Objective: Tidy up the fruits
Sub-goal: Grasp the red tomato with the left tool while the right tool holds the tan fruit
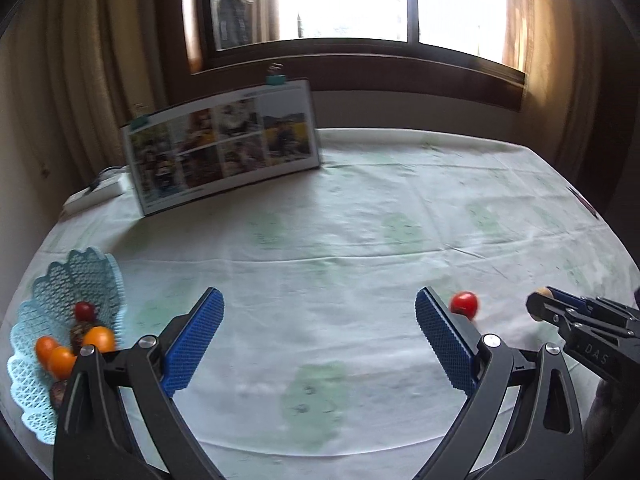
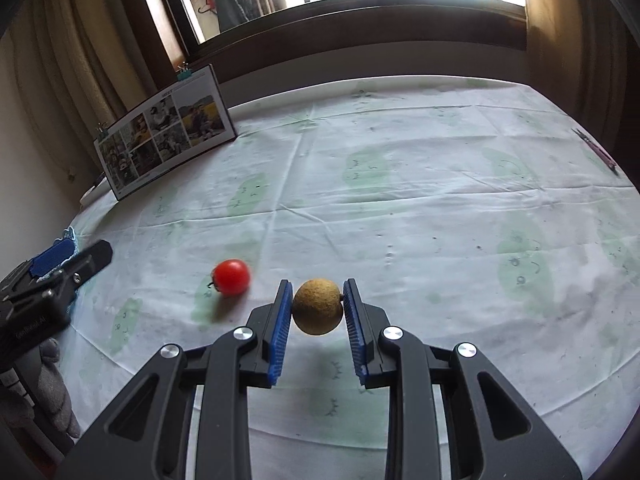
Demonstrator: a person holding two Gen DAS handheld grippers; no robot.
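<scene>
Right gripper [image 2: 317, 307] at bottom centre of its view: blue pads clamp a round tan-brown fruit [image 2: 317, 306], lifted above the cloth. Red tomato [image 2: 231, 276] lies just left of it on the tablecloth [image 2: 420, 208], wide bare cloth beyond. Left gripper [image 1: 319, 340]: jaws spread wide, nothing between. Blue mesh basket [image 1: 36, 396], lower left, partly cut off, holds orange and red fruits; darker pieces indistinct.

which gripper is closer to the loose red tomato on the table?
Left, I think. The tomato sits just beyond the left gripper's right fingertip. The right gripper, shut on a brown fruit, is off to the tomato's right.
</scene>
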